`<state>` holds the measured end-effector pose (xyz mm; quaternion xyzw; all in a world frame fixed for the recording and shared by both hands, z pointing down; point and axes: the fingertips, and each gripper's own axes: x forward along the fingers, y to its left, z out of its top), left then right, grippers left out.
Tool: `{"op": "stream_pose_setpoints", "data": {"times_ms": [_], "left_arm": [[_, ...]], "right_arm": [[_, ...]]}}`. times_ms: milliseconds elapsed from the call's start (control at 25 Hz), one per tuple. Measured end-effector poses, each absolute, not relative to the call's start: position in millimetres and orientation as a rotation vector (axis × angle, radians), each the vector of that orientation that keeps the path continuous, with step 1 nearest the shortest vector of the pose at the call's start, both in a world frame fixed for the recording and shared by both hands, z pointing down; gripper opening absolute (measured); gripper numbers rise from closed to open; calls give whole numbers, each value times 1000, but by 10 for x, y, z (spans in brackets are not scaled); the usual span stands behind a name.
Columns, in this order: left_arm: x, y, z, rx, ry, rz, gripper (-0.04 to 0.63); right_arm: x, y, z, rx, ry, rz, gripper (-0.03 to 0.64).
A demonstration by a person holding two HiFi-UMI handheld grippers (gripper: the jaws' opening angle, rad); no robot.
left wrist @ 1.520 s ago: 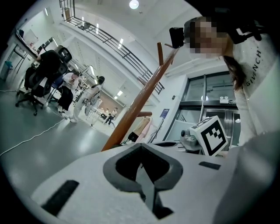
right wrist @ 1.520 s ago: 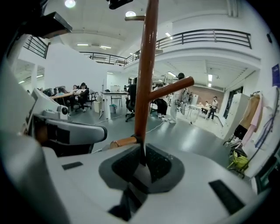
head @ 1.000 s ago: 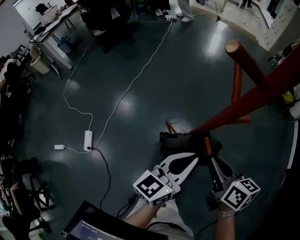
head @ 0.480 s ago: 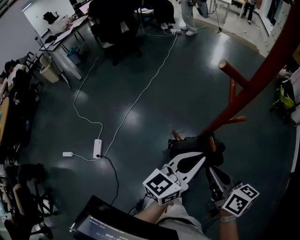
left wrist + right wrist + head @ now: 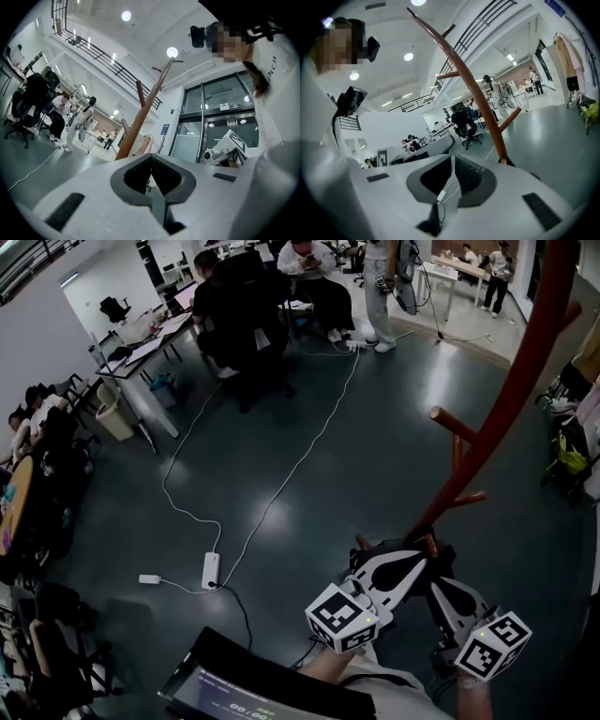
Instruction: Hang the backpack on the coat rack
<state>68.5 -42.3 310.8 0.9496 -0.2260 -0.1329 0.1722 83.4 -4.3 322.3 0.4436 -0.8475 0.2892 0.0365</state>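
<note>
The red-brown coat rack (image 5: 497, 418) leans up the right of the head view, with pegs branching off its pole. A black bundle (image 5: 444, 559) lies at its foot, probably the backpack, mostly hidden under my grippers. My left gripper (image 5: 422, 563) hovers over it, shut and empty. Just to its right, my right gripper (image 5: 436, 585) is also shut with nothing in it. In the left gripper view the rack (image 5: 140, 122) rises beyond the left gripper (image 5: 151, 157). The right gripper view shows the rack's pole (image 5: 478, 98) past the right gripper (image 5: 452, 157).
A white cable runs across the dark floor to a power strip (image 5: 211, 570). People sit at desks (image 5: 244, 306) at the back. A dark screen (image 5: 262, 690) is at the bottom edge. Chairs crowd the left side, and bags (image 5: 567, 456) stand at the right.
The head view has tilted up, showing more of the room and the rack's pole. Both grippers sit slightly lower and further right in the frame, still shut.
</note>
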Motion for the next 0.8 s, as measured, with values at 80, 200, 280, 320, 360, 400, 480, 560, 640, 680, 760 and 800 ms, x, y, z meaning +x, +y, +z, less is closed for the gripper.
{"op": "stream_pose_setpoints", "data": {"times_ms": [80, 200, 280, 320, 360, 400, 480, 560, 640, 680, 760, 800], "left_arm": [[676, -423, 3042, 2709, -635, -391, 9], [667, -415, 2925, 2728, -625, -408, 9], [659, -414, 2849, 2738, -617, -418, 9], [656, -417, 2820, 2743, -613, -423, 9], [657, -421, 2797, 2747, -609, -428, 9], [663, -425, 2781, 2752, -606, -434, 9], [685, -426, 2773, 2754, -603, -444, 9], [707, -423, 2786, 2751, -604, -449, 9], [721, -422, 2811, 2746, -612, -449, 9], [726, -425, 2826, 2743, -618, -448, 9], [734, -439, 2857, 2738, -630, -446, 9], [738, -447, 2872, 2735, -637, -446, 9]], "right_arm": [[824, -32, 3140, 1366, -2613, 837, 38], [823, -6, 2989, 1375, -2622, 772, 37], [832, 7, 2890, 1390, -2627, 741, 38], [840, 8, 2850, 1399, -2628, 727, 37], [851, 8, 2819, 1408, -2629, 714, 37], [865, 7, 2799, 1414, -2630, 703, 37], [895, 14, 2787, 1421, -2632, 687, 37], [925, 28, 2797, 1423, -2628, 678, 37], [955, 51, 2818, 1423, -2622, 673, 37], [971, 63, 2831, 1422, -2620, 670, 37], [1001, 86, 2861, 1420, -2616, 663, 37], [1015, 97, 2876, 1419, -2614, 659, 37]]}}
